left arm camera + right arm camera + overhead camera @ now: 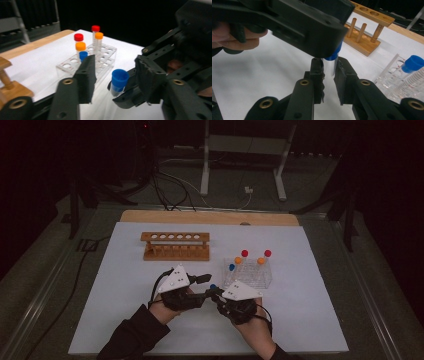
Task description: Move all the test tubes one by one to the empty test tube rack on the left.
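- black jaws of the right gripper (328,75) pinched a clear blue-capped tube (331,63) by its body, above the white mat (125,320).
- left gripper (115,75) stood partly spread around the tube's cap end; whether its pads touched, i could not tell.
- clear plastic rack (248,275) sat just beside, holding red-, orange- and blue-capped tubes.
- wooden rack (175,245) stood farther back, apart.

Blue-capped clear tube (118,82), red and orange caps (80,46) in clear rack (65,68), tan wooden rack (175,245), white table cover (120,285), black grippers (202,292).
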Tool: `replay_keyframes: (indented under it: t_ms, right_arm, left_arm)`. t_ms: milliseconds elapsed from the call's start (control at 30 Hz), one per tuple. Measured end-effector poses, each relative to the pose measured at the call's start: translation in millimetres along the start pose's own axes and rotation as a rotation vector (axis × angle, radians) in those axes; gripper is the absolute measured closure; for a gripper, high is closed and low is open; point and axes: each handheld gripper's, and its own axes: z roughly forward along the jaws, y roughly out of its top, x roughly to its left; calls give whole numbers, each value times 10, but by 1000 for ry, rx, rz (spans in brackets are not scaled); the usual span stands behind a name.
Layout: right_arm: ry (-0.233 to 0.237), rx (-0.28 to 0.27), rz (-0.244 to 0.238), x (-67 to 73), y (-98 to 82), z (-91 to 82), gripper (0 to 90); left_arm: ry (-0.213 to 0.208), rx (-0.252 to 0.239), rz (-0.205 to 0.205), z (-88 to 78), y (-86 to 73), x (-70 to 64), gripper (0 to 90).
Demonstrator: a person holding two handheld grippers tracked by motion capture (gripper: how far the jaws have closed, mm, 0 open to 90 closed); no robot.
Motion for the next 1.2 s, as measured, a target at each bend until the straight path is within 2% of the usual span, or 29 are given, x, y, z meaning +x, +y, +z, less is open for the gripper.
replay_keyframes:
  t_ms: [67,100,133,267,367,600,667,700,733,767,800,867,1133,1200]
  right_arm:
    - [0,-1,2,-3,0,-2,765]
    - [0,-1,2,-3,0,-2,765]
    - [0,0,3,-5,1,-3,765]
    - [-2,-1,9,-17,0,-1,766]
    - [-3,-1,10,-19,-2,4,766]
    - [8,-12,27,-33,-6,3,749]
    - [13,-25,47,-46,-3,-9,653]
    - [13,-25,47,-46,-3,-9,653]
    - [11,-30,48,-53,-3,-17,615]
    - [3,-46,62,-74,-5,-34,540]
    - [3,-46,62,-74,-5,-34,540]
    - [-6,-59,69,-101,-10,-55,470]
    - [-37,-95,83,-170,-49,-108,163]
    - [-25,-110,98,-192,-56,-121,99]
  left_arm:
    - [-13,5,-3,17,1,2,604]
    - [-4,12,-1,25,2,3,604]
    - [-5,18,-3,31,4,10,658]
    - [-22,29,1,42,6,16,740]
    - [-22,39,21,50,13,5,766]
    - [-13,46,32,48,38,5,781]
    - [5,50,41,44,44,9,781]
    - [9,51,37,40,46,26,781]
    - [18,49,34,37,44,42,781]
    - [27,49,33,32,43,61,781]
    - [31,50,28,27,43,84,781]
    - [47,51,25,17,44,125,781]
    - [85,58,28,20,123,279,781]
    - [88,57,28,24,160,315,781]
